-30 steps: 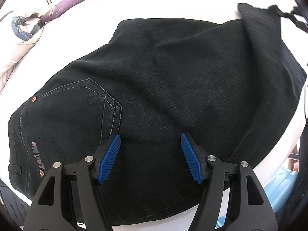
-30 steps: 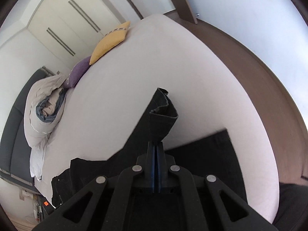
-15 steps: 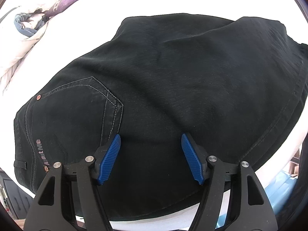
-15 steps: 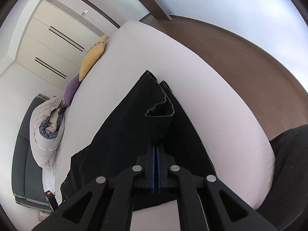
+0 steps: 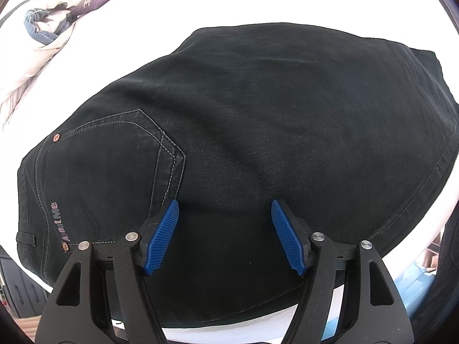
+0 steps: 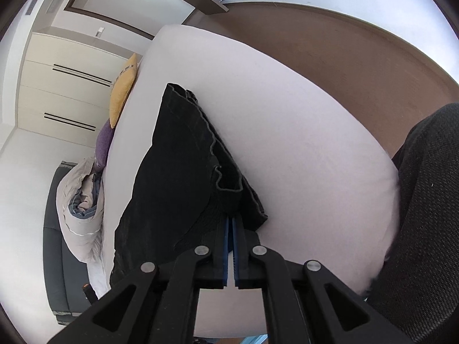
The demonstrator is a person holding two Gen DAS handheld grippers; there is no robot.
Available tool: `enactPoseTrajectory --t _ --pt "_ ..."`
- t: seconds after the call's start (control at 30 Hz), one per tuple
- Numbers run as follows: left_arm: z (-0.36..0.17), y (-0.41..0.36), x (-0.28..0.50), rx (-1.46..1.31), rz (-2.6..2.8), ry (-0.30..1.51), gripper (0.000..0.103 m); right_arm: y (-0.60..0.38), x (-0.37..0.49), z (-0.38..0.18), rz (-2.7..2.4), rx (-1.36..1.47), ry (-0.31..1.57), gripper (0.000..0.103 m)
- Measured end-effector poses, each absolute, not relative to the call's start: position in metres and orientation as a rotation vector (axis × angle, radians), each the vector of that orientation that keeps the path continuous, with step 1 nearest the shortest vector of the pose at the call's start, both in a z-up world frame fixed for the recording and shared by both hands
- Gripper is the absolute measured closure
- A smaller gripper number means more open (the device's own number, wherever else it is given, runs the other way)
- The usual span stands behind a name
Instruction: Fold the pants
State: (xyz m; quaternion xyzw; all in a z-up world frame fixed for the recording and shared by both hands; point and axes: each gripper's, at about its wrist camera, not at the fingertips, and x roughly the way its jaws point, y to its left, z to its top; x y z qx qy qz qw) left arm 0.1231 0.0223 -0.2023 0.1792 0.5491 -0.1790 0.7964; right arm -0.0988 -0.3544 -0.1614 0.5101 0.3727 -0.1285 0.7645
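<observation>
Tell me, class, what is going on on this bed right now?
A person is folding black pants on a white bed with two handheld tools. The right claw is shut on the hem end of a leg, carried over the rest of the pants. The left claw is open above the seat area, beside the back pocket, gripping nothing.

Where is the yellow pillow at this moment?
In the right wrist view, the yellow pillow lies at the far left edge of the white bed, just above the purple pillow and before the cream wardrobe.
</observation>
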Motion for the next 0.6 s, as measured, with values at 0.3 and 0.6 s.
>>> enactPoseTrajectory --t 0.3,0.6 --pt "-0.202 0.026 0.119 0.392 -0.403 1.18 0.036 -0.35 -0.1 -0.152 -0.277 1.07 0.813 0.101" --pt "-0.199 0.035 0.114 0.434 -0.44 1.205 0.036 -0.351 -0.106 -0.162 -0.274 1.102 0.851 0.102"
